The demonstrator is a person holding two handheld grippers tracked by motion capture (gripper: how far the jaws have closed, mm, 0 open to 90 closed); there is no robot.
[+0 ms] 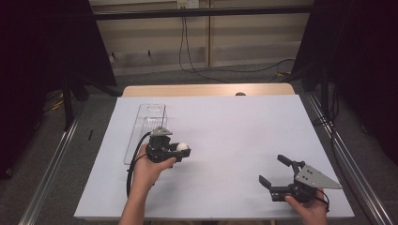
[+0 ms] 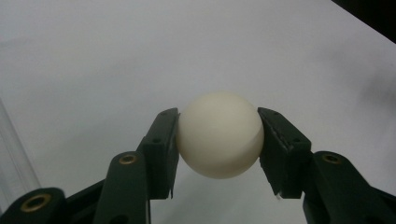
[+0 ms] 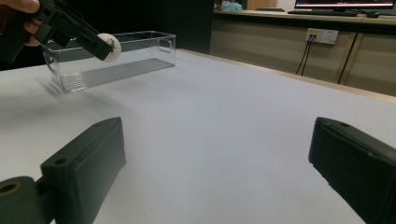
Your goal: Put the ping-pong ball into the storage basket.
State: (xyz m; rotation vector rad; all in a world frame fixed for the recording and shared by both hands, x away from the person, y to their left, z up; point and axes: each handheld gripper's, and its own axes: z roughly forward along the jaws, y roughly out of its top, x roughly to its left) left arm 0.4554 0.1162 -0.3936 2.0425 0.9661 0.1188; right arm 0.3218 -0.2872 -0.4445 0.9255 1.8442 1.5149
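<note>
Left gripper point(image 1: 180, 151), hand-held, black, two-jaw: fingers point(image 2: 161, 147) closed from both sides on a small white smooth ball point(image 2: 219, 134), pads touching its left and right flanks; ball seated between the tips, lifted clear of the white-covered worktop point(image 1: 234, 136). In the high view, same ball point(image 1: 183, 147) at the near left of the worktop, just right of a clear rectangular plastic bin point(image 1: 146, 123) with cut-out handles at its ends. Bin lying lengthwise along the left edge of the white sheet, long axis running away from the person; ribbed floor seen through its wall in the right gripper view point(image 3: 112, 65). Ball held outside the bin, beside its near right side, apart from the wall. Left hand point(image 1: 149, 171) wrapped around the gripper body from below; black cable looping off to the left.

Right gripper point(image 1: 276, 171), hand-held, black, with grey three-cornered plate on top: fingers point(image 3: 86, 168) spread wide apart, nothing between them, bare white worktop in the gap. Placed at the near right of the worktop, well apart from ball and bin, pointed toward the left. Right hand point(image 1: 307, 208) at the bottom edge of the high view.

Far edge of the worktop: strip of pale wood point(image 1: 206, 90) beyond the white sheet.
</note>
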